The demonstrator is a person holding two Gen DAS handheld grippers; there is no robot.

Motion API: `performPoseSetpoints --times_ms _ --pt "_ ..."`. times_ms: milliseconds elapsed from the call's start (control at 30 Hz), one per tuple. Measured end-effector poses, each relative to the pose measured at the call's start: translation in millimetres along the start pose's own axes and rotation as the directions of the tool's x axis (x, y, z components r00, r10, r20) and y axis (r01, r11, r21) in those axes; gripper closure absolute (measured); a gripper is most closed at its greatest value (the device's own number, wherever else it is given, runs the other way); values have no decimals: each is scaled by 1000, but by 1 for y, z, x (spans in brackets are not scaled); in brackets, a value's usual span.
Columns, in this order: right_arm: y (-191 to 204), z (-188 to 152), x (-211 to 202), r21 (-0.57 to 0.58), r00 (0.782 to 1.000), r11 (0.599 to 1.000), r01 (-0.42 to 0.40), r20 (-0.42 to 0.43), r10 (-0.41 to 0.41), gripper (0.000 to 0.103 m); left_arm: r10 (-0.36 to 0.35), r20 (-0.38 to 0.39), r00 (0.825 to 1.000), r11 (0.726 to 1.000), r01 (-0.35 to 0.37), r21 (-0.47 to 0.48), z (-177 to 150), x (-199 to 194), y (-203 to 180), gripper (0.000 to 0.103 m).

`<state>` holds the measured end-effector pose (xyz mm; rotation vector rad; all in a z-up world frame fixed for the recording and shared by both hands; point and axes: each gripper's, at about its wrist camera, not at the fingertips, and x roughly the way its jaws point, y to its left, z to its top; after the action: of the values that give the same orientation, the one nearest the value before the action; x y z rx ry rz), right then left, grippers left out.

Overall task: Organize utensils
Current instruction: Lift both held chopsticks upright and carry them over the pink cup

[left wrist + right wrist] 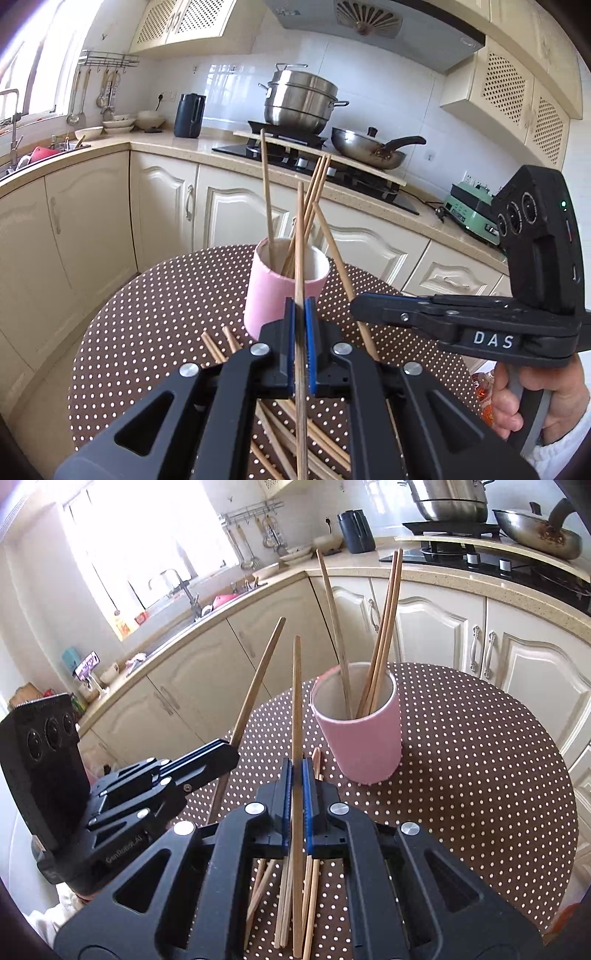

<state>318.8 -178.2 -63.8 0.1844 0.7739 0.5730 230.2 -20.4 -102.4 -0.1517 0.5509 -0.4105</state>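
Chopsticks (373,657) upright in pink cup (364,746); left gripper (300,314), right gripper (296,771) each clamping one chopstick.

I see cream cabinets (92,221) under a beige counter (177,146). A bright window (147,535) floods white tiled walls (229,85).

Your two wrist cameras look close along their fingers, angled down, sharing the pink cup (286,286) mid-table (155,317).

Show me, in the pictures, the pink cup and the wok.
pink cup (364,749): right wrist view, on its outer side wall.
wok (364,149): left wrist view, on its steel bowl.
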Motion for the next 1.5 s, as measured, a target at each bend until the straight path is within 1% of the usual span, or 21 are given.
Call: performPoseSetpoints --times_ms 167,333,500,600,667,733,800,933,967,1000,1067,1133,1200,1300,1400,1467,1500 --pt "-3 10 -5 25 997 1000 -12 75 10 97 -23 40 999 1000 23 -4 15 3 -4 98" --pt "-3 23 -15 35 984 999 -15 180 8 97 -41 97 994 999 41 4 38 11 -10 98" --pt "-9 44 -18 53 960 999 -10 279 -5 97 -42 187 982 999 39 15 63 17 -13 98" --pt "-11 59 -17 58 945 998 -7 327 -12 97 -29 221 975 1000 25 19 78 28 -13 98" --pt "-13 67 -16 59 930 998 5 367 -27 97 -7 253 967 1000 1 23 87 37 -12 97" --pt "-16 76 -16 59 916 998 4 400 -27 97 -2 267 964 1000 -2 16 95 46 -10 97" --pt "-16 86 -14 48 907 998 34 419 -51 97 4 277 961 1000 -6 4 103 55 -6 97" --pt "-23 94 -7 58 897 998 21 441 -44 97 13 298 954 1000 -11 -11 113 72 1 97" --pt "-25 95 -6 59 894 998 23 446 -47 97 17 298 954 1000 -13 -15 115 77 2 97" --pt "-27 97 -3 58 895 998 25 443 -49 97 17 293 956 1000 -14 -14 117 81 2 97" --pt "-32 99 -1 68 890 998 16 454 -45 97 20 306 952 1000 -16 -15 120 85 3 97" --pt "-34 101 2 65 889 998 18 456 -46 97 13 324 946 1000 -8 -17 122 88 3 97" --pt "-37 103 3 66 886 998 21 462 -49 97 32 345 938 999 -30 -10 121 89 2 97" --pt "-41 103 4 69 875 997 27 481 -57 97 36 373 927 999 -34 -12 122 92 2 97" --pt "-44 100 6 74 863 997 24 502 -58 97 62 394 917 998 -58 -21 119 96 4 97" --pt "-44 97 6 66 853 997 35 518 -64 97 63 410 910 998 -54 -32 118 97 6 97" --pt "-45 97 8 64 853 997 35 518 -63 97 68 413 908 998 -58 -35 117 98 7 97"
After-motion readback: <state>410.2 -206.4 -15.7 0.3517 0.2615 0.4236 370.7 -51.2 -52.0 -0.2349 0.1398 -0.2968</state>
